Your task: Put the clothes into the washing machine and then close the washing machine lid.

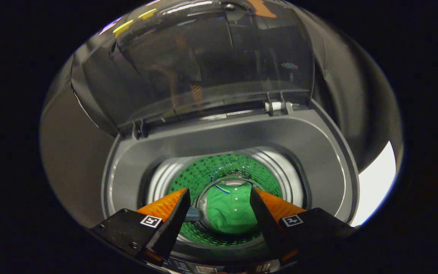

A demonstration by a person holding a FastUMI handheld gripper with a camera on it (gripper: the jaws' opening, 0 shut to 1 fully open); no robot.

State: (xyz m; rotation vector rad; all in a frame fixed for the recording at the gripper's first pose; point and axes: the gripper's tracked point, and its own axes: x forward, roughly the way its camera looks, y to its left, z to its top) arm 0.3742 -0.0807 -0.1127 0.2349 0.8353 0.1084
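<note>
Fingers [173, 213] of the gripper [219, 198] point steeply down into the mouth of the washing machine [318, 152], spread wide apart with nothing held between them. The tips hang over the near side of the opening, one on either side of the drum's middle.

Below and between the fingers lies the green garment [228, 211], bunched at the bottom of the drum [280, 167] (a row of small pale buttons and a thin light trim along its collar show on it). It touches neither finger; it sits well beneath them, resting on the round plate at the drum's base. The perforated drum wall around it takes on a green cast.

Beyond the fingers, the grey top rim of the machine rings the opening. The lid [203, 64] stands raised at the far side, a dark see-through panel tilted up on its hinges [278, 106], so the opening is uncovered. A pale patch of floor [375, 182] shows past the machine's right side.
</note>
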